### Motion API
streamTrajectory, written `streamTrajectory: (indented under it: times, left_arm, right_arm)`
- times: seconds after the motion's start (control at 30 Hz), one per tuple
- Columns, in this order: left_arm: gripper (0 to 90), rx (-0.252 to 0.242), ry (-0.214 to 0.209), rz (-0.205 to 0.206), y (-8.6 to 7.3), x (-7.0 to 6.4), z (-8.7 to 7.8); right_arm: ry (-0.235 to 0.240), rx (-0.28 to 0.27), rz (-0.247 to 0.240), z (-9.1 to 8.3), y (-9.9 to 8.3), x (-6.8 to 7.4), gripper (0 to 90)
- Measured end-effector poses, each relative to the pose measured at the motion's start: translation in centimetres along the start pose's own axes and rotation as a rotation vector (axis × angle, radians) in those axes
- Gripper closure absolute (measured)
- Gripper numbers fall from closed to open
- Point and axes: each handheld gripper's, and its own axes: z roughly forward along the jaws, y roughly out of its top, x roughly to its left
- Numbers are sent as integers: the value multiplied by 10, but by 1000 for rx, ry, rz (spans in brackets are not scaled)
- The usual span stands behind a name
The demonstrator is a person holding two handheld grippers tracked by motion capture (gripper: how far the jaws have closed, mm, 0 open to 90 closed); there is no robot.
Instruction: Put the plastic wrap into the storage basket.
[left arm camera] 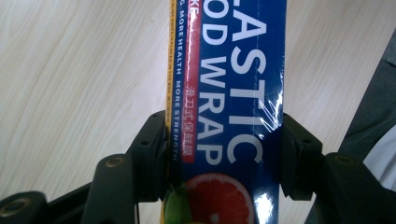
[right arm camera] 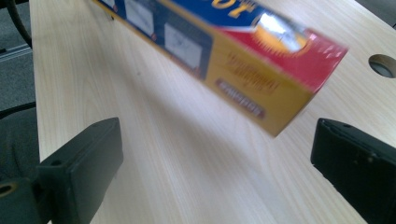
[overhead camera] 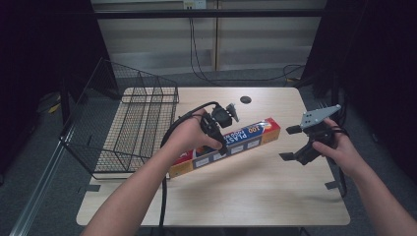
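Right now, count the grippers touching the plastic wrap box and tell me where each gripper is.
1. The left gripper is shut on the plastic wrap box near its middle, above the table. The right gripper is open, apart from the box's right end.

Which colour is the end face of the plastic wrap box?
Red. The plastic wrap box shows its end face best in the right gripper view.

One plastic wrap box [overhead camera: 231, 142], one wire basket [overhead camera: 133, 123] (empty), two tongs, one table [overhead camera: 255, 191].
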Motion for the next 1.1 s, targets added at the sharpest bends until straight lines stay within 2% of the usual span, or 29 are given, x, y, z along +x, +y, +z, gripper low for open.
streamTrajectory:
  times: [0.23,0.37,0.5,0.57,0.63,0.7,0.73,0.77,0.8,0.87,0.9,0.93,1.0,1.03,1.07,1.1]
  left_arm:
    - [445,12,7,-68,-5,9,-10]
    - [445,6,13,-129,-7,14,-15]
    - [445,22,31,-126,-9,20,-21]
    - [445,21,43,-136,-11,22,-25]
    - [445,12,37,-169,-13,24,-27]
    - [445,14,43,-164,-15,26,-29]
    - [445,11,45,-187,-15,26,-29]
    - [445,16,47,-173,-16,28,-30]
    - [445,12,50,-186,-17,28,-30]
    - [445,14,53,-182,-18,30,-32]
    - [445,13,50,-203,-19,29,-33]
    - [445,2,57,-207,-19,30,-33]
    - [445,13,60,-196,-20,31,-35]
    - [445,7,61,-216,-20,30,-36]
    - [445,17,60,-202,-21,32,-37]
    - [445,8,61,-225,-21,31,-37]
  right_arm:
    - [-11,10,-21,13,-3,12,21]
    - [2,7,-16,20,-6,16,24]
    - [-3,-1,-18,24,-7,18,25]
    - [-3,-12,-4,28,-9,19,25]
    - [-7,-16,-5,30,-10,21,25]
    - [-19,-19,-5,32,-12,23,25]
    - [-25,-15,-6,32,-13,24,25]
    - [-31,-12,-9,33,-13,25,25]
    - [-30,-14,-11,34,-14,26,28]
    - [-36,-19,-12,35,-16,27,25]
    - [-42,-24,-9,35,-17,28,25]
    - [-36,-32,-4,35,-18,28,25]
    - [-31,-42,7,36,-19,28,25]
    - [-40,-32,3,38,-20,28,29]
    - [-43,-31,-5,38,-20,29,28]
    - [-44,-35,-3,39,-20,29,25]
